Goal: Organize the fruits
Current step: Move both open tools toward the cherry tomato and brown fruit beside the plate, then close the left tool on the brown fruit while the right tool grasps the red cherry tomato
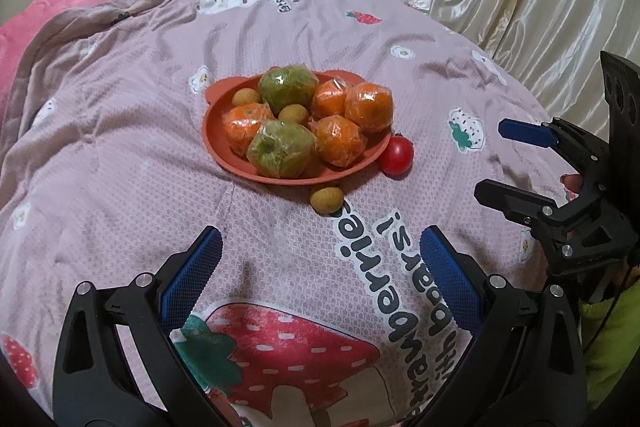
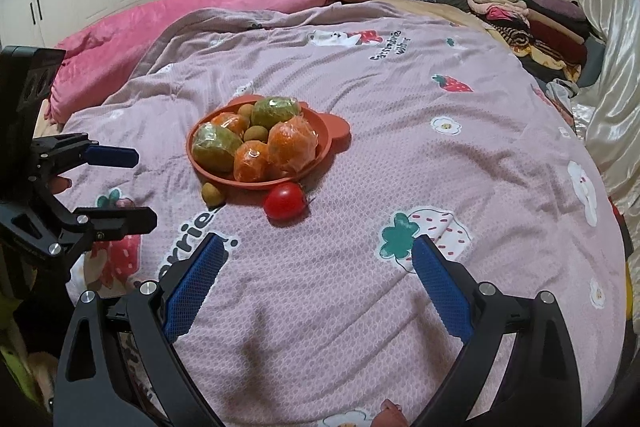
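Fruits mostly fill the plate [image 1: 224,151], but a tomato [image 1: 396,155] and longan [image 1: 327,200] lie beside its rim on the bed, so both tongs, left [image 1: 320,267] and right [image 2: 320,275], hover spread wide and empty nearby.

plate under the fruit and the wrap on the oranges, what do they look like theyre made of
Plate: probably silicone or soft plastic; matte terracotta surface, no glare, thick rounded rim with moulded ears. Wrap on the oranges: thin clear plastic film; it crinkles and throws white glints, and the orange skin shows through.
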